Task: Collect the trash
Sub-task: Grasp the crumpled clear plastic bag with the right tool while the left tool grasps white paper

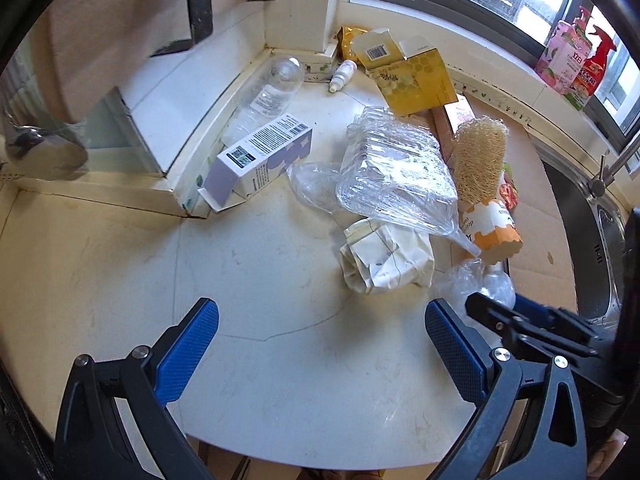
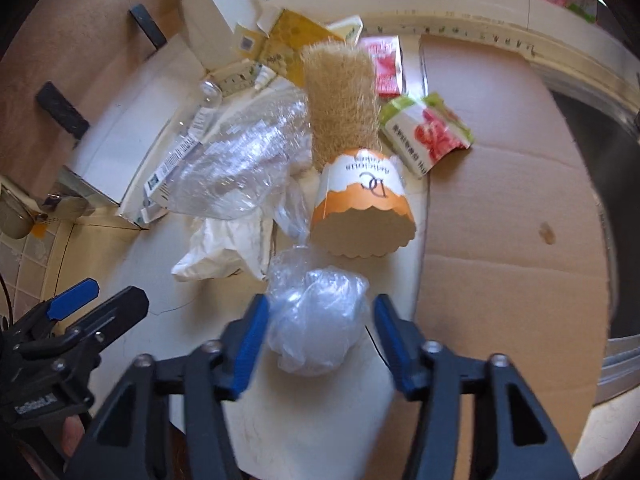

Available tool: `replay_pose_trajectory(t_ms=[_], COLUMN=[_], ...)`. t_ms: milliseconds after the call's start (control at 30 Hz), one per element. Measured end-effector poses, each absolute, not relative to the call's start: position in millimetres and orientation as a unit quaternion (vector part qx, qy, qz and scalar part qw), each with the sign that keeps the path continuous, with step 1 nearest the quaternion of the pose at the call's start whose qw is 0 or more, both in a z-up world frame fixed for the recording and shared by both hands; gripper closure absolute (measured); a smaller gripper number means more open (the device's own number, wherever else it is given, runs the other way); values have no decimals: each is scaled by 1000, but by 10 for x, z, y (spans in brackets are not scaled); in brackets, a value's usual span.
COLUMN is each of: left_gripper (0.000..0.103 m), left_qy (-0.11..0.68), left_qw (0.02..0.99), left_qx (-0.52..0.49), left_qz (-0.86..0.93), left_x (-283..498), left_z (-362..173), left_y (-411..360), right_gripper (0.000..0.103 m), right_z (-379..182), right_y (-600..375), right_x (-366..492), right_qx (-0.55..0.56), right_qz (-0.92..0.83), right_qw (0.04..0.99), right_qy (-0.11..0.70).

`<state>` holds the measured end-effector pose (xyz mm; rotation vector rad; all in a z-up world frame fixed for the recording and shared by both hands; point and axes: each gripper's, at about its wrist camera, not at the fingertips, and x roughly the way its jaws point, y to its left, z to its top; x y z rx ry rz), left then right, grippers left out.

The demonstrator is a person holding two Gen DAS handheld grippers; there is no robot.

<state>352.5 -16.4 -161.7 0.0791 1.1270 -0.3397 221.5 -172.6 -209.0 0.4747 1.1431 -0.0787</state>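
Note:
A crumpled ball of clear plastic bag [image 2: 316,320] lies on the white counter [image 1: 280,360] between the blue pads of my right gripper [image 2: 322,302]. The left pad touches it and a thin gap shows at the right pad, so the gripper is open. My left gripper [image 1: 322,308] is wide open over bare counter, with nothing between its fingers. Just ahead of it lie crumpled white paper [image 1: 384,260] and a clear plastic clamshell [image 1: 392,168]. An orange and white paper cup [image 2: 360,208] lies on its side, holding a loofah [image 2: 340,100].
A purple and white carton [image 1: 260,156], a clear bottle [image 1: 272,88], a yellow box [image 1: 416,76] and a small dropper bottle [image 1: 342,74] lie toward the back corner. A cardboard sheet [image 2: 500,200] with a green and red packet [image 2: 428,132] borders the sink [image 1: 592,220]. Cleaning bottles [image 1: 572,60] stand on the sill.

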Motion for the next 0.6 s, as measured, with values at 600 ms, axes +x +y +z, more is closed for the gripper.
replay_pose_trajectory(t_ms=[600], left_gripper=[1], left_qy=[548], left_qw=[815], left_qx=[12], left_qz=[-187], left_x=[3859], left_z=[-1937], left_y=[-513], right_gripper=[67], right_z=[-1713], right_y=[-1912], right_x=[1398], right_qx=[285], right_qz=[-32], right_qw=[818], right_qy=[498])
